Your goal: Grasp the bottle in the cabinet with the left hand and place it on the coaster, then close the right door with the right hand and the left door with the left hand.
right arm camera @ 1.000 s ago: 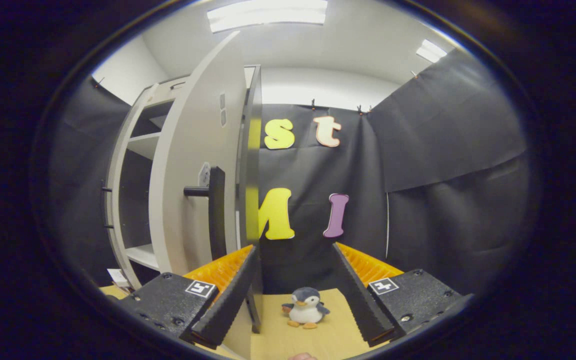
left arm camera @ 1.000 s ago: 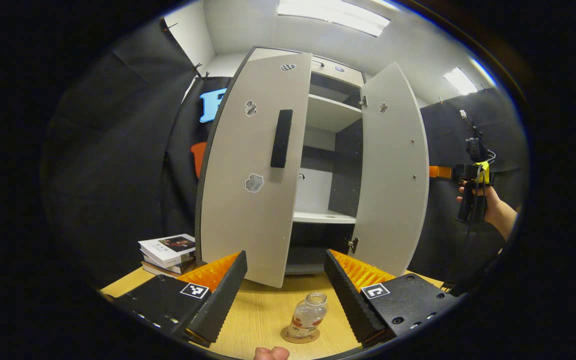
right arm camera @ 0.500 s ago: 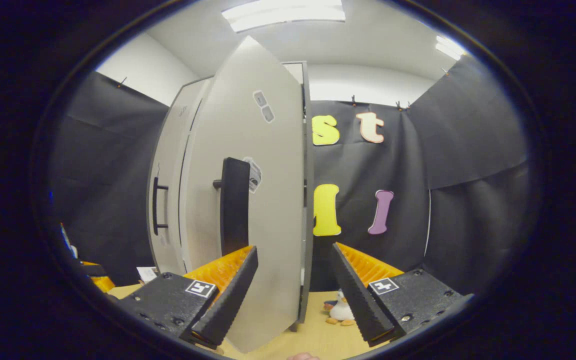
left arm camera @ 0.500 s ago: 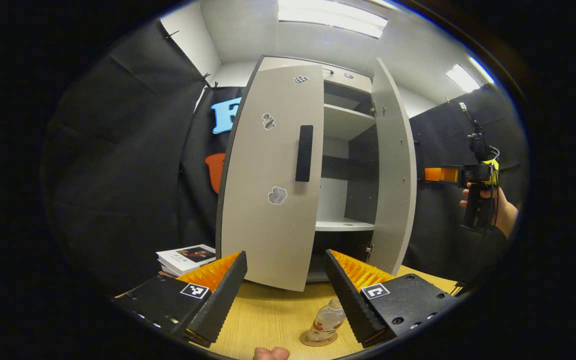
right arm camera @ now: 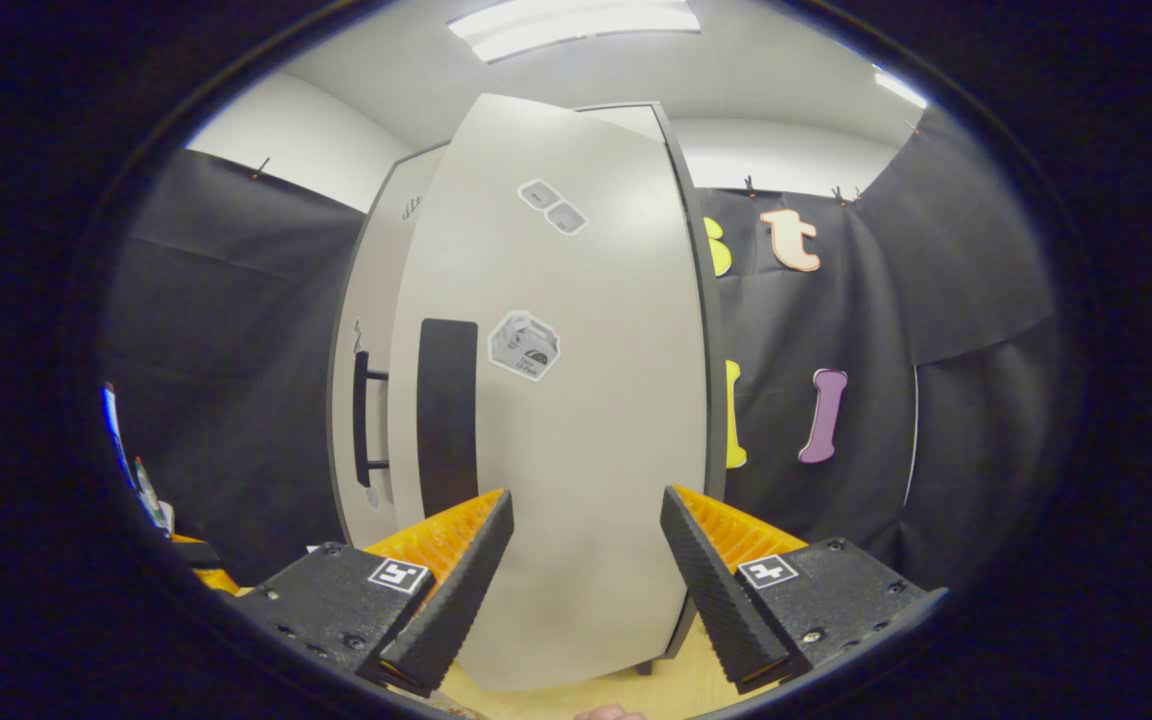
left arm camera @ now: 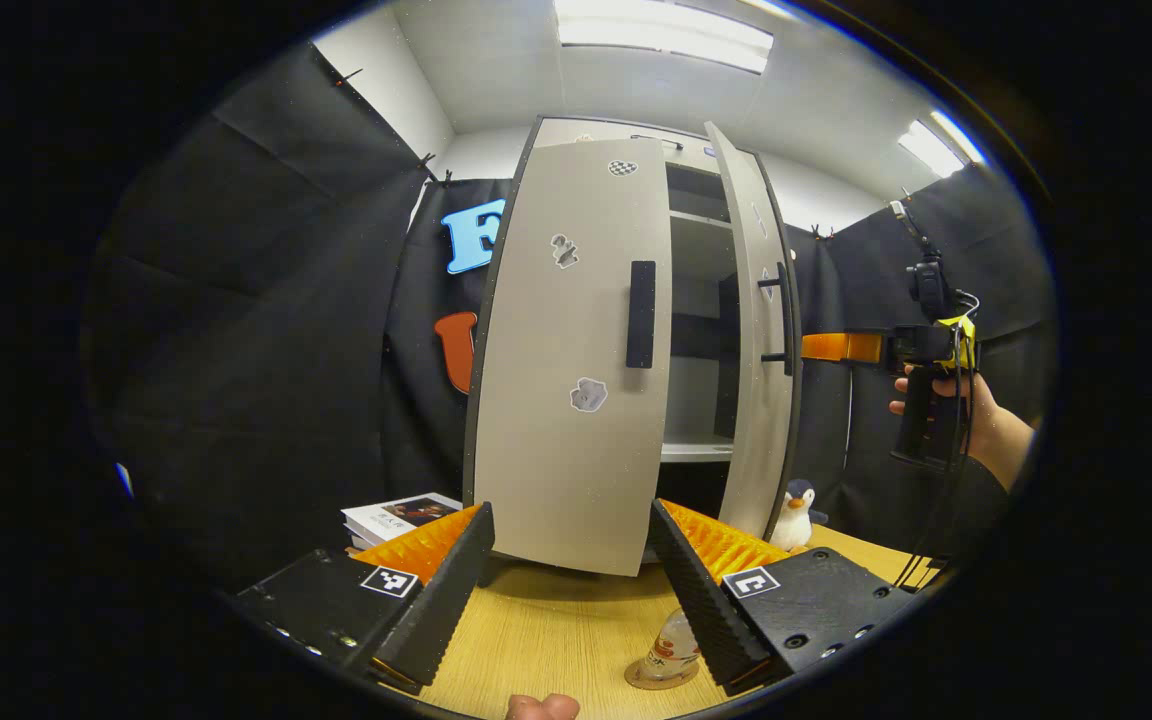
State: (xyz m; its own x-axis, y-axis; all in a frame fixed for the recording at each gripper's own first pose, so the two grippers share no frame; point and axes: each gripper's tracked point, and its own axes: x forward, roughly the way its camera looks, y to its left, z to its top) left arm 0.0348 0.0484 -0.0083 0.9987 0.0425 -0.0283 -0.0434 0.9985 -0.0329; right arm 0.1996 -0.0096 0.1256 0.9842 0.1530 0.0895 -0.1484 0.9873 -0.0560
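Note:
The clear bottle [left arm camera: 674,638] stands on a round coaster [left arm camera: 652,679] on the wooden table, partly hidden behind the right finger of my open left gripper [left arm camera: 571,590], which holds nothing. The grey cabinet's left door [left arm camera: 576,370] stands ajar. Its right door [left arm camera: 756,350] is swung far inward, and a narrow gap shows the shelves. In the right gripper view the right door's face [right arm camera: 556,420] with its black handle [right arm camera: 446,410] is close ahead of my open right gripper [right arm camera: 586,590]. A hand holds that right gripper [left arm camera: 816,347] level, right beside the door.
A stack of books [left arm camera: 401,512] lies on the table left of the cabinet. A toy penguin [left arm camera: 796,515] sits at the cabinet's right foot. The left door's handle [right arm camera: 368,420] shows past the right door's edge. Black cloth walls close in on both sides.
The right door has swung from wide open to nearly shut, with the right gripper following it. The left gripper view has shifted, so the bottle now sits partly behind its right finger.

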